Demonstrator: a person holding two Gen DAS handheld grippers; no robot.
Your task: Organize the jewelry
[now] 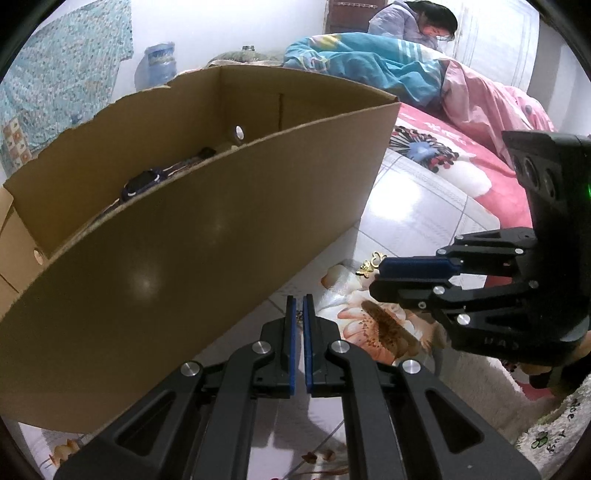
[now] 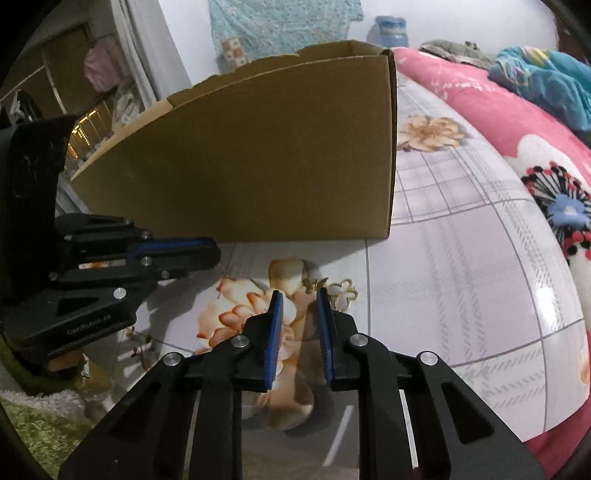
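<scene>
Two small gold pieces lie on the flowered bedsheet (image 2: 461,258): a butterfly charm (image 2: 314,283) and a flower-outline piece (image 2: 345,291). My right gripper (image 2: 297,295) stands open just short of them; the butterfly lies off its tips and the right finger hides part of the flower piece. In the left wrist view the gold pieces (image 1: 369,264) show at the right gripper's (image 1: 376,278) tips. My left gripper (image 1: 299,304) is shut by the near wall of the cardboard box (image 1: 184,229). A tiny dark bit shows between its pads; I cannot tell what it is.
The open cardboard box (image 2: 258,166) stands on the bed, holding a dark blue watch (image 1: 142,184) and another dark item (image 1: 207,152). Blue (image 1: 369,66) and pink (image 1: 491,107) blankets and a person (image 1: 417,26) are at the back. A green rug (image 2: 29,435) lies below.
</scene>
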